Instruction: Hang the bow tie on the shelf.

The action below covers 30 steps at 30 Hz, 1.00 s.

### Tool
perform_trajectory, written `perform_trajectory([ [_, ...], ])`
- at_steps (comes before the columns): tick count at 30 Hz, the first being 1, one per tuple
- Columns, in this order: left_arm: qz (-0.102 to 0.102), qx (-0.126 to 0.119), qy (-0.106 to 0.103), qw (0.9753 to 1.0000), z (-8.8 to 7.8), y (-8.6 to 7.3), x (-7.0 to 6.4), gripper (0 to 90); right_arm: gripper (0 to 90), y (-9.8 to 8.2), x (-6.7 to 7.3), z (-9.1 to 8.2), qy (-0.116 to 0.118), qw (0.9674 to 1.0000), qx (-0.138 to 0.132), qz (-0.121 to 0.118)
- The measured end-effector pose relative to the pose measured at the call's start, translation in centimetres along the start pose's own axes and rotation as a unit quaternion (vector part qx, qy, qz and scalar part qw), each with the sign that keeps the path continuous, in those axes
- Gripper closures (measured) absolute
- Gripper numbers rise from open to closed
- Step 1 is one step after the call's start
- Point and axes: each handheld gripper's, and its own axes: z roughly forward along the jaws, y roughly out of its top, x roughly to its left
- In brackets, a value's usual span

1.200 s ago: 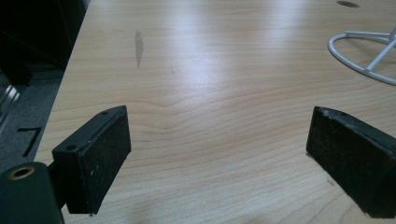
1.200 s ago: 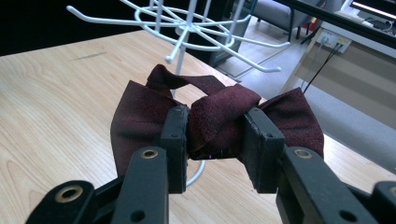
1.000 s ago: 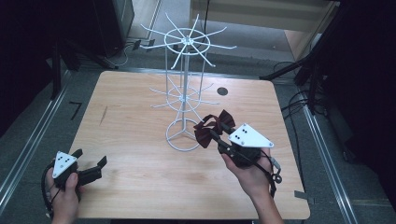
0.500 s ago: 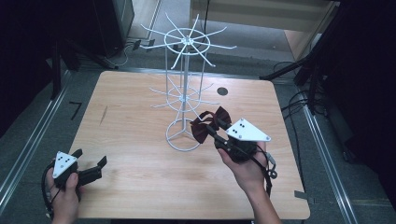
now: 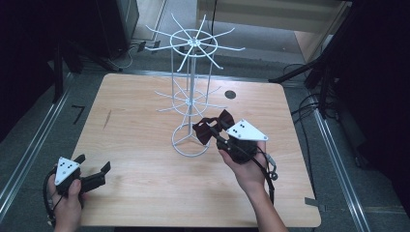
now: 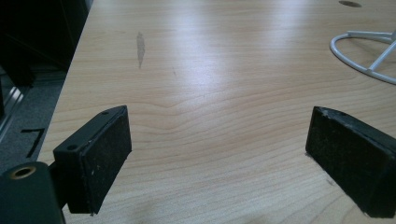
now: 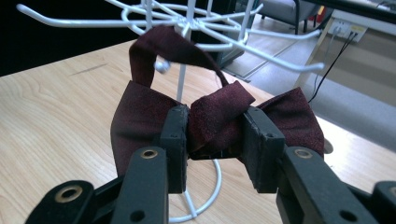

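The right gripper clamps a maroon bow tie by its knot, wings crosswise, just beside the white wire rack, whose hooks lie ahead, while the left gripper rests open, well apart.

A person's right gripper clamps a dark red bow tie just beside a white wire display rack standing on a wooden table. At the table's near left corner, the left gripper rests low, jaws spread apart, holding nothing.
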Motion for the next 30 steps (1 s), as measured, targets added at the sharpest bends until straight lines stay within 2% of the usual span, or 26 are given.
perform_trajectory([
  [9,0.002,0.001,0.0,1.0,-0.1,0.0,0.0,7.6,65.4,-0.8,0.1,2.1,0.0,0.9999,0.001,0.015],
  [14,0.002,0.0,0.0,1.0,-0.1,0.0,0.0,7.5,64.3,-1.4,0.1,2.8,-0.003,0.9999,0.006,0.014],
  [19,0.001,0.0,0.0,1.0,-0.1,0.0,0.0,7.5,59.5,-1.6,-0.1,2.7,-0.009,0.9999,0.005,0.011],
  [21,0.002,0.0,0.0,1.0,-0.1,0.0,0.0,7.5,56.2,-1.6,-0.3,2.4,-0.011,0.9997,0.005,0.019],
  [30,0.002,0.0,-0.001,1.0,-0.1,0.0,0.0,7.5,50.7,-1.6,-0.8,2.0,-0.006,0.9995,0.015,0.029],
])
